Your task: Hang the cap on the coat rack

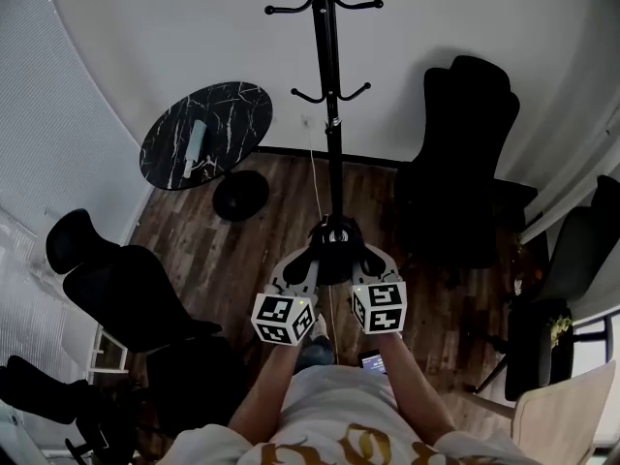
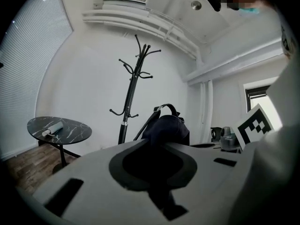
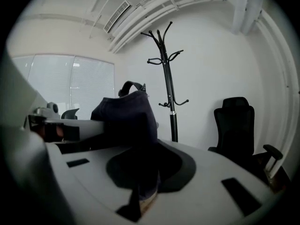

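Observation:
A dark navy cap (image 1: 336, 250) hangs in the air between both grippers, in front of the black coat rack (image 1: 329, 85). My left gripper (image 1: 308, 264) is shut on the cap's left side; the cap (image 2: 165, 128) rises above its jaws, strap loop on top. My right gripper (image 1: 366, 263) is shut on the cap's right side, with the cap's fabric (image 3: 129, 121) pinched in its jaws. The coat rack (image 2: 133, 88) stands ahead against the white wall, its hooks bare; in the right gripper view the coat rack (image 3: 168, 78) is just right of the cap.
A round black marble side table (image 1: 206, 134) with a pale roll on it stands left of the rack. A black office chair (image 1: 465, 163) stands to the right, another black chair (image 1: 116, 289) at the near left. Wood floor lies below.

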The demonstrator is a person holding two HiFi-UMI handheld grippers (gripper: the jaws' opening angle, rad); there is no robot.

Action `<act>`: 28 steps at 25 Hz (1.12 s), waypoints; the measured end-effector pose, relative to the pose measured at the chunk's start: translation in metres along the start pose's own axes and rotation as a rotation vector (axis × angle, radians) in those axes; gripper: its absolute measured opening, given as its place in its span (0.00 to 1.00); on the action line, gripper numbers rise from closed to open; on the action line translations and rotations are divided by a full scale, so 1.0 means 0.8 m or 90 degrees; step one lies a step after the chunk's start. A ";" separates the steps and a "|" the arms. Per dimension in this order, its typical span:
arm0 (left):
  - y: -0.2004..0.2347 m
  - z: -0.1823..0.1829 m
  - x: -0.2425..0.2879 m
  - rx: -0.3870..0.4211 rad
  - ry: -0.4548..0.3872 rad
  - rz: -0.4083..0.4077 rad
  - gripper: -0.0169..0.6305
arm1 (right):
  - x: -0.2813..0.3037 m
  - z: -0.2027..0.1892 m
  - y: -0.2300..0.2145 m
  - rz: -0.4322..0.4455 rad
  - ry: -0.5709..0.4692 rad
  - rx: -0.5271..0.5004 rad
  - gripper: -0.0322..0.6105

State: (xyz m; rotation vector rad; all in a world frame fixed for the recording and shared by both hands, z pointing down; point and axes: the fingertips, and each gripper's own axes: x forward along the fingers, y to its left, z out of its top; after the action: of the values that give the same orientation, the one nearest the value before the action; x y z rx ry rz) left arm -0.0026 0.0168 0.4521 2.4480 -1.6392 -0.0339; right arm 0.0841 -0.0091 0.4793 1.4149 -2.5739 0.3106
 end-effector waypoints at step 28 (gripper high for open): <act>0.183 0.029 0.258 -0.084 0.021 -0.149 0.08 | 0.271 0.065 -0.097 -0.122 0.045 0.006 0.11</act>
State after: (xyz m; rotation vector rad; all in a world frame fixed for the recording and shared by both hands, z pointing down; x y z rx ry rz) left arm -0.0596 -0.2296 0.4733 2.5094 -1.2848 -0.1301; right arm 0.0325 -0.2390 0.4932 1.6092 -2.3606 0.3376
